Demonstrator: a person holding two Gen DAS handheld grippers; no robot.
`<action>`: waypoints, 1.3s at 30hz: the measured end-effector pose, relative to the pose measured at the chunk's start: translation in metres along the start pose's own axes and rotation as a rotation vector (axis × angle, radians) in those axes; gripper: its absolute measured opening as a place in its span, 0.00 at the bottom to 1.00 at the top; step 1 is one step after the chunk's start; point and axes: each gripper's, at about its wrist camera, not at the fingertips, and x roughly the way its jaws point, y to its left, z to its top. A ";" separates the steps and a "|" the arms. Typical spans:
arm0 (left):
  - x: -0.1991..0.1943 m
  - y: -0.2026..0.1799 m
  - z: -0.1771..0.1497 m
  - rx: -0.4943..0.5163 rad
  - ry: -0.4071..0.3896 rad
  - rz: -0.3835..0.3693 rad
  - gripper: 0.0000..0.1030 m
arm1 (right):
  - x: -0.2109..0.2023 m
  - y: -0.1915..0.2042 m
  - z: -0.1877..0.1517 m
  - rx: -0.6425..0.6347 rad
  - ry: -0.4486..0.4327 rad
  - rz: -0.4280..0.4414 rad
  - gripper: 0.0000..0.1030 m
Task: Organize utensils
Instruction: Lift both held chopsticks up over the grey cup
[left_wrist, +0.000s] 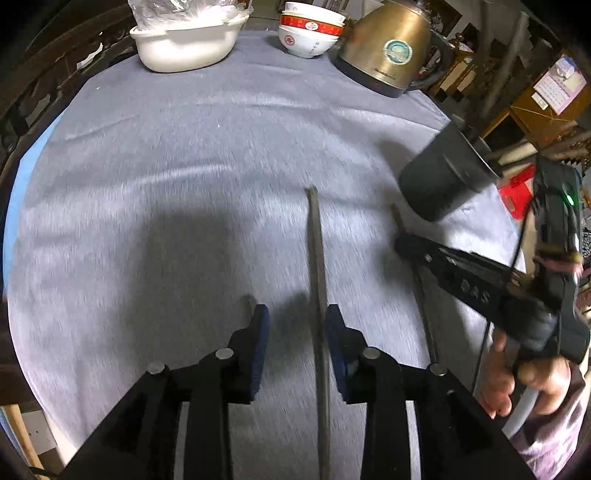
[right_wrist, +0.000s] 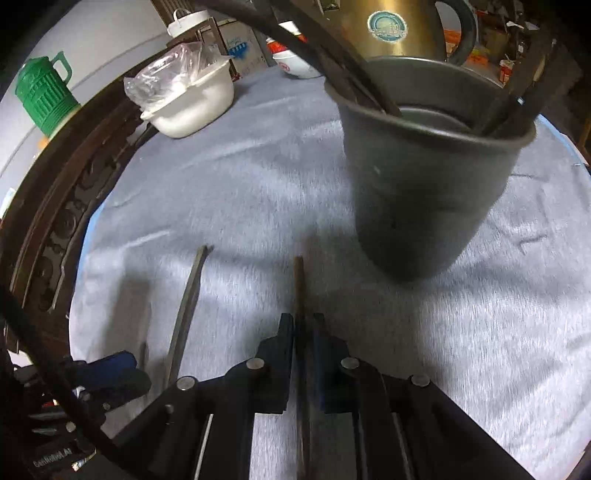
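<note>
A dark chopstick (left_wrist: 317, 280) lies on the grey cloth (left_wrist: 184, 184), between the open fingers of my left gripper (left_wrist: 297, 328), close to the right finger. My right gripper (right_wrist: 303, 332) is shut on a second chopstick (right_wrist: 298, 280), which points toward the dark grey holder cup (right_wrist: 424, 184) just ahead. The cup holds several dark utensils (right_wrist: 332, 62) leaning out of it. In the left wrist view the right gripper (left_wrist: 402, 245) sits at the right, near the cup (left_wrist: 443, 177). The first chopstick also shows in the right wrist view (right_wrist: 188, 306), left of my fingers.
At the far edge stand a white tub with a plastic bag (left_wrist: 184, 40), stacked red-and-white bowls (left_wrist: 310, 33) and a brass kettle (left_wrist: 388, 48). A dark carved wooden rail (right_wrist: 55, 229) rings the table on the left. A green jug (right_wrist: 44, 92) stands beyond it.
</note>
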 end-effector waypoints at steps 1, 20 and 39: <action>0.002 0.000 0.005 -0.001 0.001 0.008 0.36 | 0.001 -0.001 0.001 -0.005 0.001 -0.001 0.07; 0.033 -0.008 0.057 -0.029 0.012 0.100 0.05 | -0.119 -0.029 -0.021 -0.010 -0.260 0.162 0.05; -0.153 -0.055 0.025 0.051 -0.419 0.016 0.05 | -0.226 -0.021 -0.027 -0.040 -0.589 0.156 0.05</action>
